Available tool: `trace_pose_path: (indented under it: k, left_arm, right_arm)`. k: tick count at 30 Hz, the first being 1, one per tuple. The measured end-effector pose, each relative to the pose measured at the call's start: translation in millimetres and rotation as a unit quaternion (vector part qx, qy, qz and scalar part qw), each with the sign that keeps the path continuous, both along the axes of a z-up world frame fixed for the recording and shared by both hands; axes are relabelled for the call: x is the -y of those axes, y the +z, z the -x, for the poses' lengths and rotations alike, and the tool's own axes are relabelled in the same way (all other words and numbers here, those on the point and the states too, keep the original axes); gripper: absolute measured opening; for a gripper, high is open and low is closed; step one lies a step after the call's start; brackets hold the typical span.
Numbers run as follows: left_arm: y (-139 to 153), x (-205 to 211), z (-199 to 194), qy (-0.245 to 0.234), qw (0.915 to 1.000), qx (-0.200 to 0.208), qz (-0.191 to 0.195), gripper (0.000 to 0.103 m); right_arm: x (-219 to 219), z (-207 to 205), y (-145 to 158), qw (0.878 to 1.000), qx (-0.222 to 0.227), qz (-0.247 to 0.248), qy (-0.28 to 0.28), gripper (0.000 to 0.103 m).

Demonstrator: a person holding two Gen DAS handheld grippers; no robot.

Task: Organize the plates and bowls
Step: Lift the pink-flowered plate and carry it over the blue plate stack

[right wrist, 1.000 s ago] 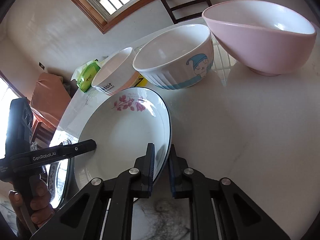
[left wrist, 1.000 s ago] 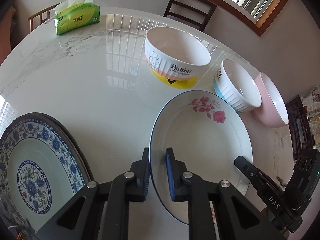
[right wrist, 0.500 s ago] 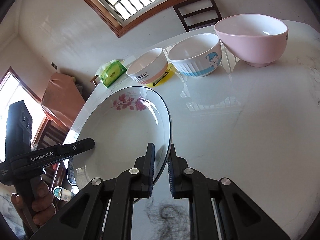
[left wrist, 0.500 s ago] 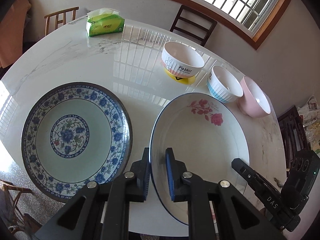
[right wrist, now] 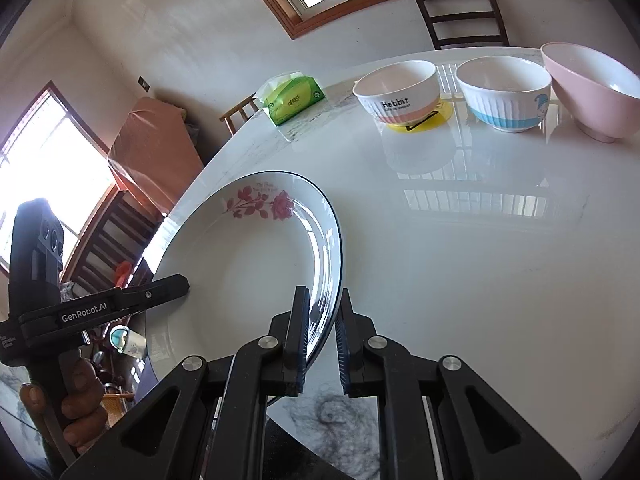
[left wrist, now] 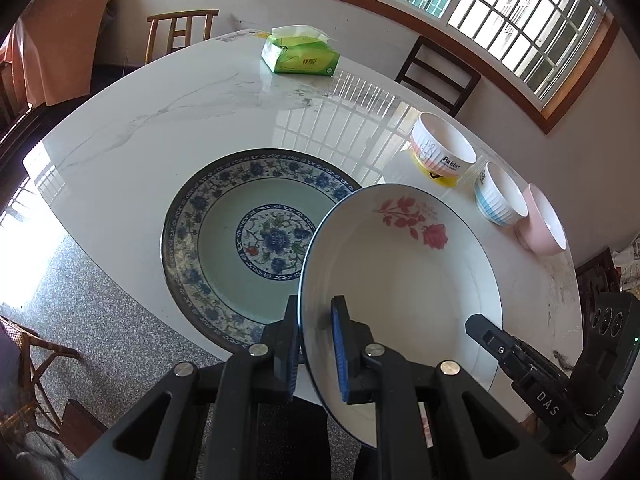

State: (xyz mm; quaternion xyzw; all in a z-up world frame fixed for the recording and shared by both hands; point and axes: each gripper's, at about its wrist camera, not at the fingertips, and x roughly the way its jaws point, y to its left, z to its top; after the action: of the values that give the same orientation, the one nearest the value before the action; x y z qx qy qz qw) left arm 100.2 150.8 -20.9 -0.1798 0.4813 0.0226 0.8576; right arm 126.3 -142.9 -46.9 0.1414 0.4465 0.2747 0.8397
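A white plate with a red rose (left wrist: 400, 280) hangs above the marble table (left wrist: 160, 128), tilted and held at two sides. My left gripper (left wrist: 316, 312) is shut on its left rim. My right gripper (right wrist: 322, 320) is shut on the right rim of the same rose plate (right wrist: 248, 264). A larger blue-patterned plate (left wrist: 256, 240) lies flat on the table just left of it, and the rose plate covers its right edge. Three bowls stand in a row at the far right: a Rabbit bowl (left wrist: 442, 150), a blue-striped bowl (left wrist: 500, 196) and a pink bowl (left wrist: 544, 226).
A green tissue pack (left wrist: 300, 56) lies at the table's far edge. Chairs stand behind the table, under the window. The Rabbit bowl (right wrist: 396, 92) rests on a yellow mat. A hand (right wrist: 80, 396) grips the left tool's handle. The table's near edge falls to a speckled floor.
Both grippers have carried the rose plate up and to the left. The blue-patterned plate has come from the view's left edge to its middle, and the bowls have receded.
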Motion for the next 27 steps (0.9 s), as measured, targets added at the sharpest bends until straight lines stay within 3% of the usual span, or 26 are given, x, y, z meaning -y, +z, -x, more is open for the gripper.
trace_pose_path:
  k: [14, 27]
  left_arm:
    - [-14, -55, -12, 0.046, 0.9988, -0.007, 0.014, 0.015]
    - [-23, -73, -26, 0.058, 0.9981, -0.013, 0.018, 0.015]
  right_arm:
    - [-73, -16, 1, 0.998, 0.003, 0.042, 0.049, 0.013]
    - [-102, -37, -5, 0.996, 0.003, 0.061, 0.064, 0.013]
